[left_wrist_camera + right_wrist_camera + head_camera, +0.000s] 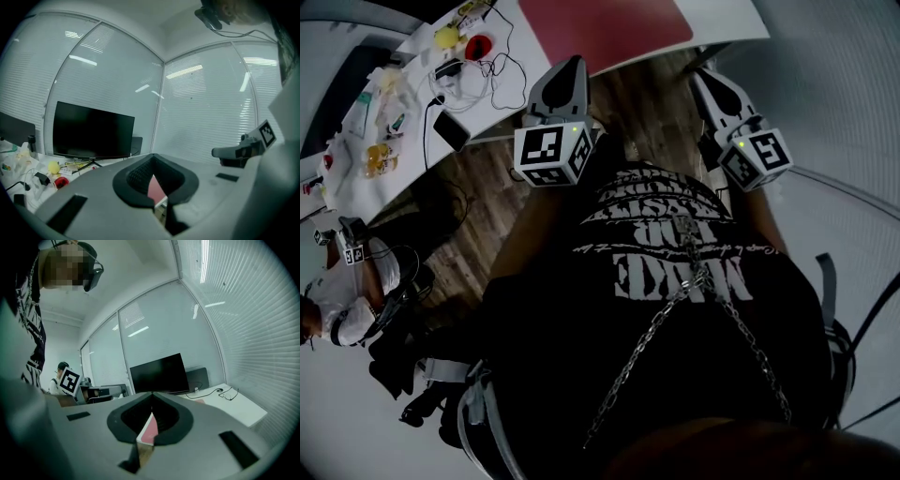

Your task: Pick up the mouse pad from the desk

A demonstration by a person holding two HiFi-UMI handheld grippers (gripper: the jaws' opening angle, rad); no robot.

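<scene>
Glass-walled office; white worktop [727, 19] along the top of our head view, cable clutter [459, 66] at its left end.

Status: red mouse pad [605, 23] lies flat on the worktop, untouched. We judge approach, grasp and lift are all outstanding.

Left gripper [572, 64]: jaws pressed together, empty, near level, aimed at the pad.

Right gripper [703, 79]: likewise closed, empty, short of the pad's right corner.
</scene>
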